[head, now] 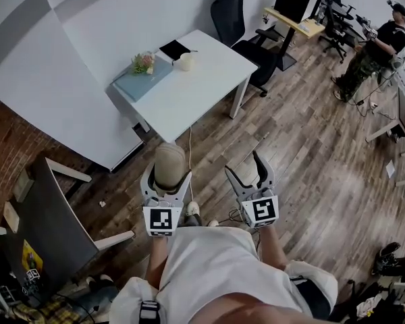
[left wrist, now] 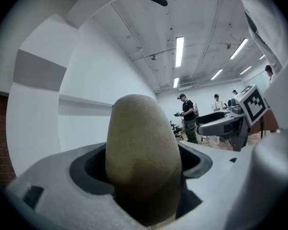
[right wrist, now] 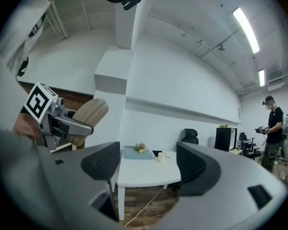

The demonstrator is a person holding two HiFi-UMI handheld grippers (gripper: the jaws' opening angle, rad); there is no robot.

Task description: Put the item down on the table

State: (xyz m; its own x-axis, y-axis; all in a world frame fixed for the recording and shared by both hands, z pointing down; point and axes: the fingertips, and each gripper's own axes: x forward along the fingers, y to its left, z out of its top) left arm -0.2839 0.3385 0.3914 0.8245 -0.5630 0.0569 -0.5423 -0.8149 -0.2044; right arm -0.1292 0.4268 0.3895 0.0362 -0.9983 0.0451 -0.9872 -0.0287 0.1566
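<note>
A tan, egg-shaped item (head: 169, 167) sits between the jaws of my left gripper (head: 167, 179), which is shut on it. In the left gripper view the item (left wrist: 143, 157) fills the middle, wedged in the grey jaws. My right gripper (head: 250, 171) is held beside it at the same height, open and empty. The white table (head: 202, 79) stands ahead, across the wooden floor. In the right gripper view the table (right wrist: 149, 172) shows between the open jaws, and the left gripper with the item (right wrist: 88, 115) shows at the left.
On the table lie a light blue pad (head: 143, 78), a small flower bunch (head: 143, 62), a white cup (head: 185, 61) and a dark notebook (head: 175, 49). A black office chair (head: 239, 25) stands behind it. A person (head: 374, 49) stands far right. A dark board on a stand (head: 50, 225) is at my left.
</note>
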